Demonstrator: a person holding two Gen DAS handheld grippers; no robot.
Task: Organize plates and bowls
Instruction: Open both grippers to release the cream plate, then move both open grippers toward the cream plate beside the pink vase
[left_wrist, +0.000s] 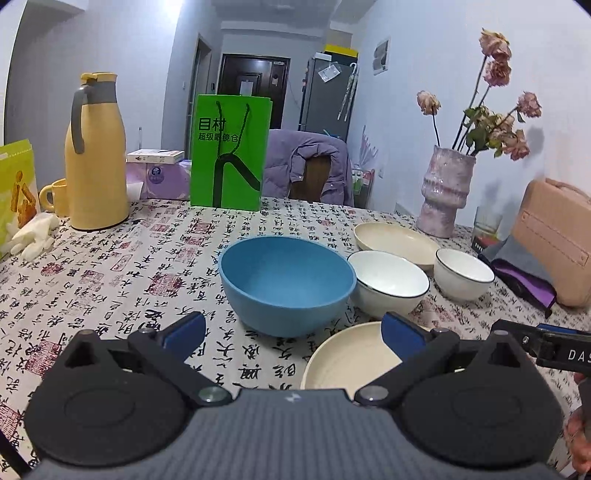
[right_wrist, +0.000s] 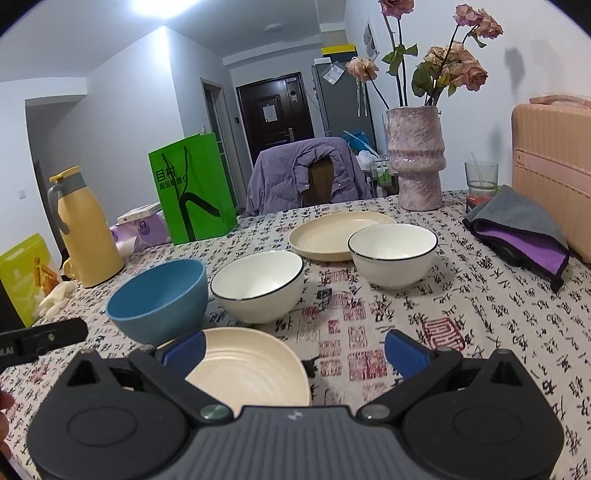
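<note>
A blue bowl stands on the patterned tablecloth. Right of it sit two white bowls with dark rims, one near and one farther right. A cream plate lies nearest me; a second cream plate lies behind the white bowls. My left gripper is open just short of the blue bowl, nothing between its fingers. My right gripper is open above the near cream plate, whose left side its left finger overlaps.
At the back stand a yellow jug, a yellow mug, a green paper bag, a pink vase with dried roses, a pink case, a folded grey and purple cloth and a glass. A chair with a purple jacket stands beyond the table.
</note>
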